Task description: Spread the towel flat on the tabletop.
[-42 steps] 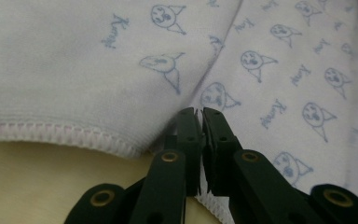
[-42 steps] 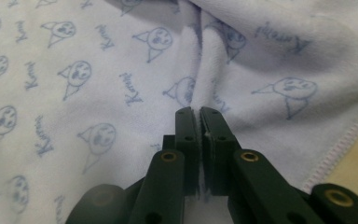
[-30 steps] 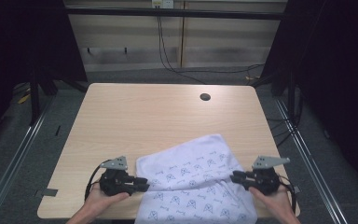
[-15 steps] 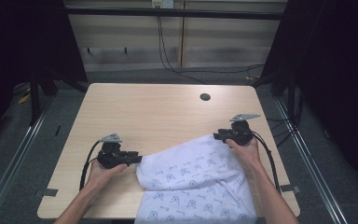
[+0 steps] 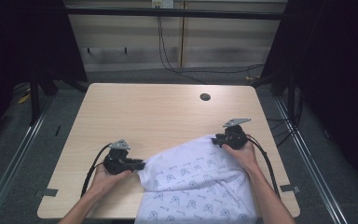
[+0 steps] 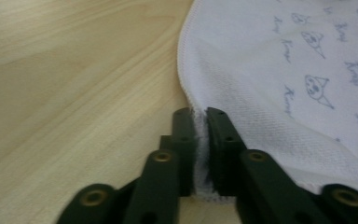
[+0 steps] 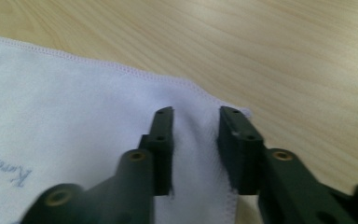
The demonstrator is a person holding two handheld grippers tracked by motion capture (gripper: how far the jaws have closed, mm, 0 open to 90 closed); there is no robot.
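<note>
Pinching the printed white cloth (image 5: 196, 186) at two hem points, you're set to spread it: left gripper (image 6: 201, 140) just clamped its near-left edge, right gripper (image 7: 196, 144) closing astride the far corner on the wooden table (image 5: 144, 116).

Overhead forward-down; two close tool-mounted views

Looked like a lab recording bay: pale wooden worktop (image 5: 144, 121) on metal framing, dark curtains (image 5: 23, 42), trailing wall cables (image 5: 168, 51).
</note>
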